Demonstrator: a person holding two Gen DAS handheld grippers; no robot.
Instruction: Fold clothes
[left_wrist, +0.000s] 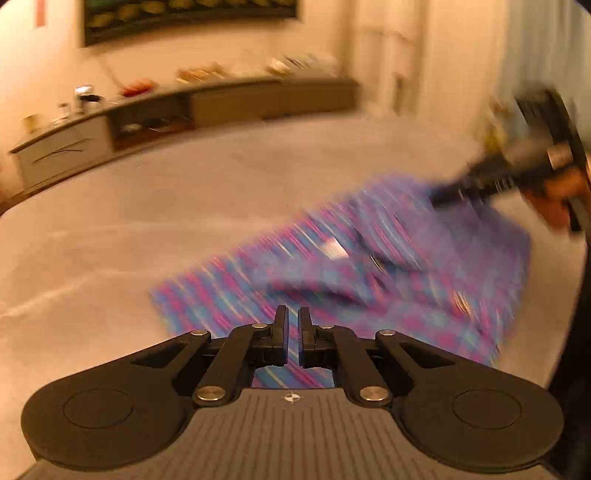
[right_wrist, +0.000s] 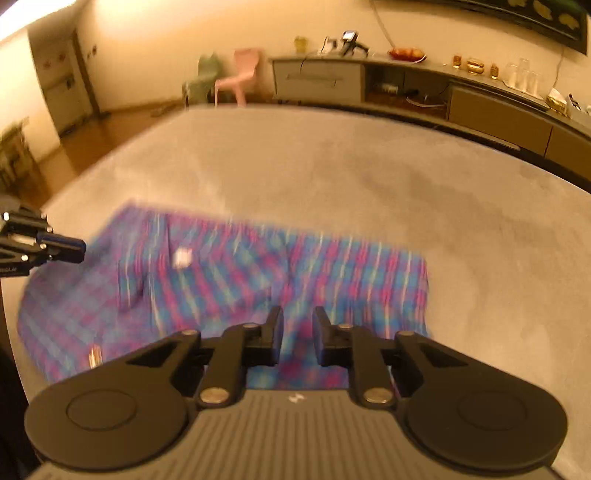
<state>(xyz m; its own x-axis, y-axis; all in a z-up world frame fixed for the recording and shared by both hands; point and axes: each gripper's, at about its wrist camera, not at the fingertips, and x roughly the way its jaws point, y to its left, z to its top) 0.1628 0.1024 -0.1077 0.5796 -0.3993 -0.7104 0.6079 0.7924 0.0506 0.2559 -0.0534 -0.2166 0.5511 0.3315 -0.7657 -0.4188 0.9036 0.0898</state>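
Plainly, right gripper (right_wrist: 297, 334) parted, empty.

Warm dim light, heavy motion blur

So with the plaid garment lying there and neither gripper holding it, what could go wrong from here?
1. The plaid garment lies rumpled, one flap folded over itself; folding from here may trap those creases.
2. The left gripper is shut with nothing between its pads, and the right gripper stands only slightly open; either could close on several layers or miss the edge.
3. Both views are blurred, so a grab may land imprecisely.
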